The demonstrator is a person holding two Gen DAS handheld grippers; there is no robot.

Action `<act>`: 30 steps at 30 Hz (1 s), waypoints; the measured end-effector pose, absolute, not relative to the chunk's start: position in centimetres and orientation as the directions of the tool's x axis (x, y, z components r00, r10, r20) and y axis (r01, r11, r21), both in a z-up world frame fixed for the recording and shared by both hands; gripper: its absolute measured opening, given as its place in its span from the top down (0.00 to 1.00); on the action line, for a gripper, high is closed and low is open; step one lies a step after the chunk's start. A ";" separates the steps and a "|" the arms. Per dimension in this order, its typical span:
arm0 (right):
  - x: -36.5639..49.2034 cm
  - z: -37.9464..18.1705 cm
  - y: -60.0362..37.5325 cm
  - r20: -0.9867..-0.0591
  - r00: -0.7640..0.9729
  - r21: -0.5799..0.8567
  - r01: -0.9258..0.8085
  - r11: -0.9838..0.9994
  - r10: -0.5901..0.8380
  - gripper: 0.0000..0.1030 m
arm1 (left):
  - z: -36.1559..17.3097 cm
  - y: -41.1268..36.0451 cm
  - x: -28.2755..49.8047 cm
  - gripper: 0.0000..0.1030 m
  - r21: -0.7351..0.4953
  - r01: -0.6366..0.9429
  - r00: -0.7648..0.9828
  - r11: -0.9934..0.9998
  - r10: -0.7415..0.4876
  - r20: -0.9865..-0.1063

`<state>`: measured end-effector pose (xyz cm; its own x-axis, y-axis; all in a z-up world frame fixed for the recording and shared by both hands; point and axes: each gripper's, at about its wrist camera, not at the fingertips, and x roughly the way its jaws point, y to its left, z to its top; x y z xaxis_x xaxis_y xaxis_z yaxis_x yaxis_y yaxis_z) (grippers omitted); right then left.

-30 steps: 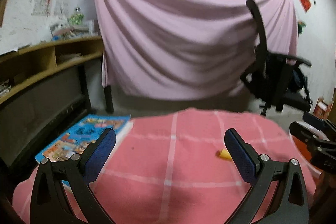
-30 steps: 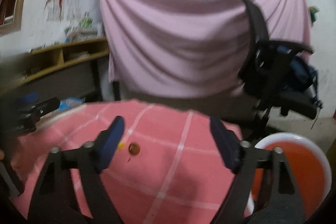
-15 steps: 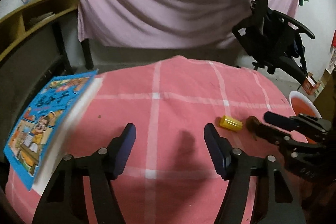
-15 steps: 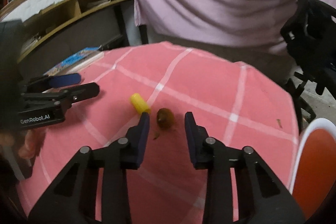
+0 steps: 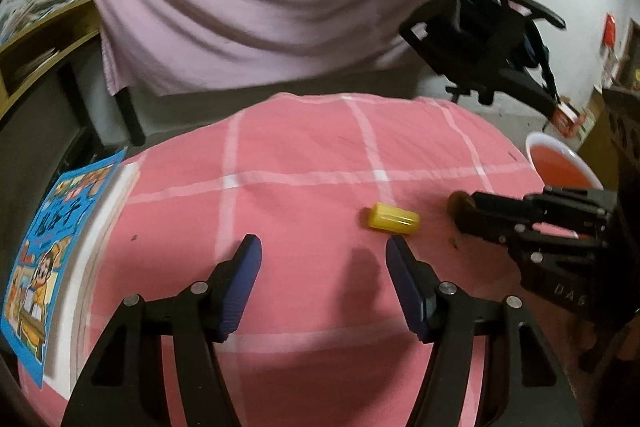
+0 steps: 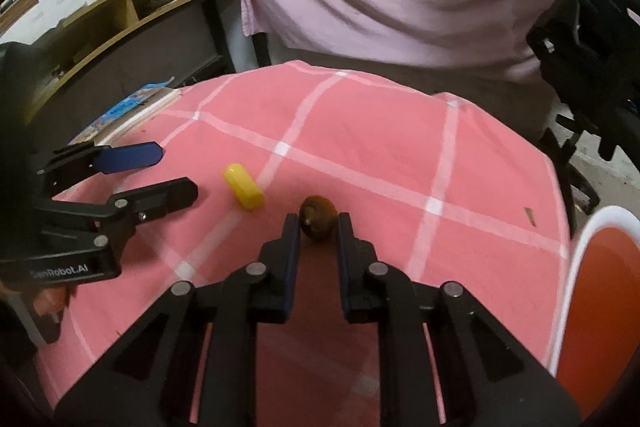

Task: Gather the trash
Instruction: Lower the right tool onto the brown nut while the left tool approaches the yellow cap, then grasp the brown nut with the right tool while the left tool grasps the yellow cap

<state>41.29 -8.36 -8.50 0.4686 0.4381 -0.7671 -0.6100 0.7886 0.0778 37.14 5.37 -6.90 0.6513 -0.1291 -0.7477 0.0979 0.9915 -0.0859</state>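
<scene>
Right wrist view: right tongs (image 6: 318,227) have narrowed since half a second ago and now flank the brown nut-like scrap (image 6: 317,217); contact uncertain, pickup apparently imminent. Left tongs (image 5: 322,257) gape wide, empty, now lower, just short of the yellow cap (image 5: 393,219). Desk (image 6: 360,131) cloth bare beyond. Orange bin (image 6: 600,291) sits off the right edge; book (image 5: 48,247) overhangs the left.

Pink checked table (image 5: 304,155) carries yellow capsule (image 5: 393,218), brown nut (image 6: 317,217) (book (image 5: 48,247) at edge).
</scene>
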 end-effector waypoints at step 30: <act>40.8 -8.3 -12.7 -0.774 0.483 0.074 -0.573 0.816 0.409 0.43 | -8.3 -0.4 38.6 0.76 0.016 0.249 0.621 0.968 -0.147 -0.770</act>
<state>40.83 -12.71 -8.25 0.4833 0.4094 -0.7738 -0.5732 0.8161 0.0737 38.55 -0.41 -8.26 0.6207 -0.1470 -0.7701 0.2493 0.9683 0.0161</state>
